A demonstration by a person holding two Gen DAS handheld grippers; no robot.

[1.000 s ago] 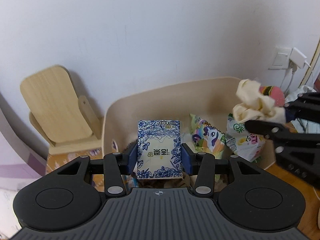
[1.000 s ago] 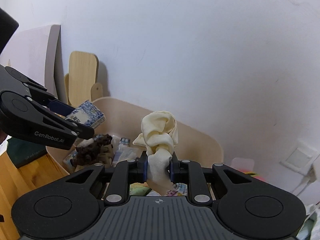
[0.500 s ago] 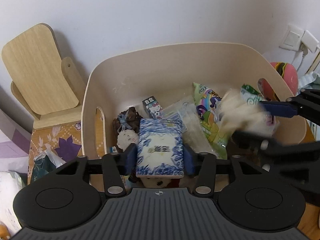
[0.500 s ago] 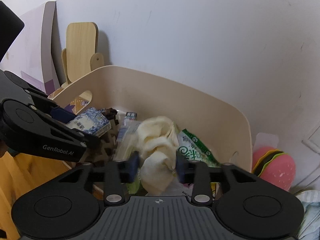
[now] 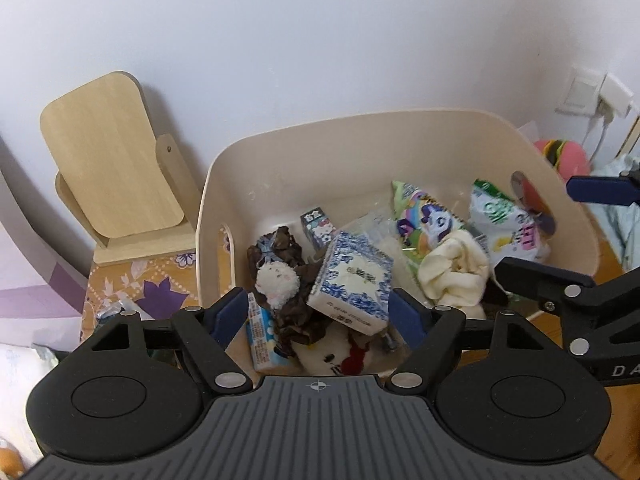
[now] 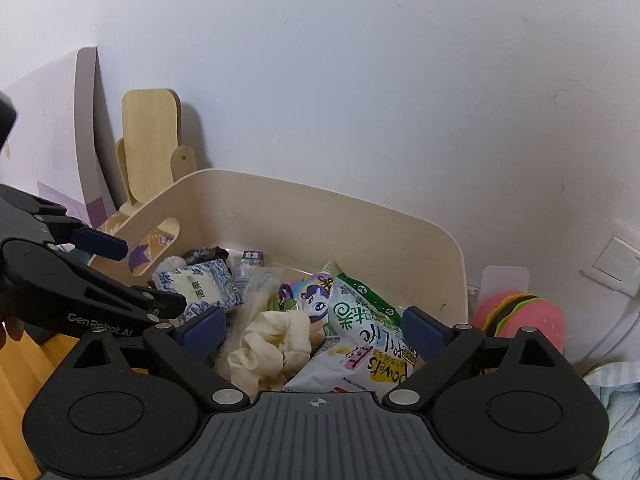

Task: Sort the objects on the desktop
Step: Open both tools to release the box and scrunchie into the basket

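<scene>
A beige bin [image 5: 320, 148] [image 6: 360, 216] holds several objects. A blue-and-white tissue pack [image 5: 352, 280] [image 6: 200, 284] lies tilted on the pile inside. A cream scrunchie [image 5: 452, 268] [image 6: 276, 340] lies in the bin beside snack bags [image 5: 424, 216] [image 6: 360, 320]. My left gripper [image 5: 318, 312] is open and empty just above the tissue pack. My right gripper [image 6: 312, 324] is open and empty above the scrunchie.
A wooden stand [image 5: 112, 160] [image 6: 150, 140] leans on the wall left of the bin. A pink burger-shaped toy [image 6: 520, 316] [image 5: 564, 156] sits right of the bin. A wall socket [image 5: 588, 92] with a cable is at the right. A brown scrunchie [image 5: 276, 248] and a plush toy [image 5: 328, 352] lie in the bin.
Both grippers came down over the bin and opened. The tissue pack dropped from the left gripper and the cream scrunchie from the right; both now lie in the bin.
</scene>
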